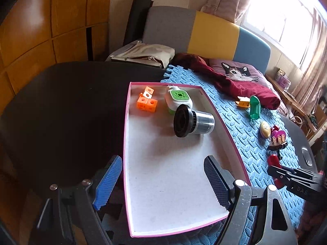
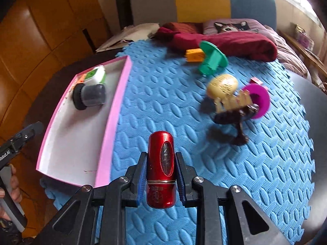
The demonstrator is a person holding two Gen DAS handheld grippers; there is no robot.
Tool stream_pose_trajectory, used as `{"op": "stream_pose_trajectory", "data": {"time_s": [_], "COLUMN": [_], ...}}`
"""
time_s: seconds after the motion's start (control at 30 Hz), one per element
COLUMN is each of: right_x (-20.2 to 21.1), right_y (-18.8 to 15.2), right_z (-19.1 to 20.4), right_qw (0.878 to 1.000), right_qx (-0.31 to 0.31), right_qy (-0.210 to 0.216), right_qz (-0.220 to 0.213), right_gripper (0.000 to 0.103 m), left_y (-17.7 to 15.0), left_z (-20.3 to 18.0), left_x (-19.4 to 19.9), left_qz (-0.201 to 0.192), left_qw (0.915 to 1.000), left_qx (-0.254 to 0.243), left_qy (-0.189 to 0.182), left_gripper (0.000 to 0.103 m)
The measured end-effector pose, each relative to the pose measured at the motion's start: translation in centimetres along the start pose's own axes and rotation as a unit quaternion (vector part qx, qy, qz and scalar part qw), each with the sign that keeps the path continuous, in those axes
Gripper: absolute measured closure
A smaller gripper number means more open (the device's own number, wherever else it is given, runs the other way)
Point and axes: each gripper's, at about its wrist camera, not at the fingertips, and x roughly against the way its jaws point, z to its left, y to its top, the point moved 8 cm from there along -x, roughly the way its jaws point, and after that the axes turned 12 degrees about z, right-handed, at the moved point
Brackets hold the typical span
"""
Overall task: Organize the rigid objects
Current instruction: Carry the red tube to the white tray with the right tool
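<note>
One container is present: a shallow pink-rimmed tray [image 1: 125, 143] with a white floor, resting partly on the dark surface [image 1: 61, 106] and partly on the blue foam mat [image 1: 241, 122]. In the left wrist view its contents sit toward the far end: orange cubes [image 1: 146, 102] at 11 o'clock, a white and green device [image 1: 178, 99] at 12 o'clock, and a black-capped jar [image 1: 192, 120] lying on its side just below the device, apparently touching it. The near half of the tray floor is bare.

The left claw [image 1: 161, 181] stands open and empty, its fingers straddling the tray's near left rim.

The right claw [image 2: 160, 180] is clamped on a red canister [image 2: 161, 169], held above the mat at 6 o'clock in the right wrist view, just right of the tray's pink wall.

Loose on the mat, well apart from the tray: a yellow block [image 2: 194, 55] and green spool [image 2: 212, 60] at 1 o'clock, a cream oval case [image 2: 222, 85], a purple disc [image 2: 260, 100] and a dark brown hair clip [image 2: 235, 116] at 2 o'clock. Open mat lies between these and the tray. A dark red cloth [image 2: 224, 42] borders the mat's far edge.
</note>
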Motion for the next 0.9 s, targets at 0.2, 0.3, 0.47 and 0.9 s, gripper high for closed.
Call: {"op": "stream_pose_trajectory", "data": {"time_s": [0.2,0.3,0.47,0.9], "right_x": [0.6,-0.2,-2.9,-7.8], "right_y": [2.3,3.5,5.3,6.5], "right_z": [4.8,7.4,10.2,9.7], "right_qw": [0.998,0.995,0.992,0.988], "right_qx": [0.056,0.087,0.124,0.145], "right_qy": [0.032,0.038,0.027,-0.049], "right_qz": [-0.020,-0.018,-0.005,0.004], "right_gripper": [0.078,0.078,0.078,0.077], "left_y": [0.0,0.0,0.0,-0.3], "left_z": [1.1,1.7,2.7,3.1], "left_x": [0.3,0.5,0.7,0.1], "left_qz": [-0.003,-0.006,-0.006,0.000], "left_qw": [0.9999,0.9998,0.9995,0.9993], "left_qx": [0.013,0.019,0.030,0.032], "left_qy": [0.003,0.006,0.011,0.018], "left_gripper": [0.020,0.020,0.020,0.020]}}
